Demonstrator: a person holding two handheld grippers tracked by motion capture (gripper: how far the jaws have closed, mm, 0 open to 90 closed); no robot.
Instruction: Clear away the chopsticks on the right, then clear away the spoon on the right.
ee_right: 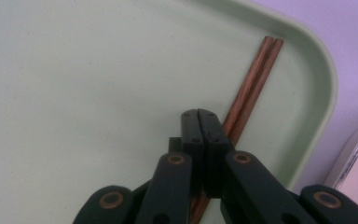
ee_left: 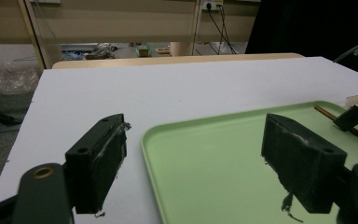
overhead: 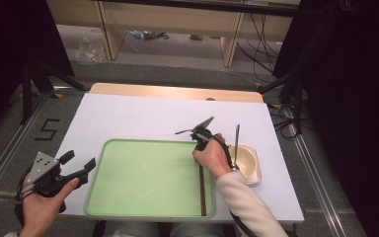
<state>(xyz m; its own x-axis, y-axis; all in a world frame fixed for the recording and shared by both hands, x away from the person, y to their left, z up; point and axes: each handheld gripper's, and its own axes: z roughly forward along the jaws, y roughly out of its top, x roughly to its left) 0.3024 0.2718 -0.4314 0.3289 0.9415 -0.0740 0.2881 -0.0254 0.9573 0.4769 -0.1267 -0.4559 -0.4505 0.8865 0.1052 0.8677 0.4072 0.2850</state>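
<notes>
A pale green tray lies on the white table, and a pair of brown chopsticks rests along its right side. My right gripper points down at the far end of the chopsticks with its jaws shut together. In the right gripper view the shut gripper sits just over the chopsticks, which pass beneath it on the tray. My left gripper is open and empty at the tray's left edge. In its own view the left gripper straddles the tray's near left rim.
A cream bowl stands right of the tray, with a metal utensil rising from it. Its rim shows beside the tray. The table's right edge runs close past the bowl. The right gripper's jaw and the chopsticks appear far right.
</notes>
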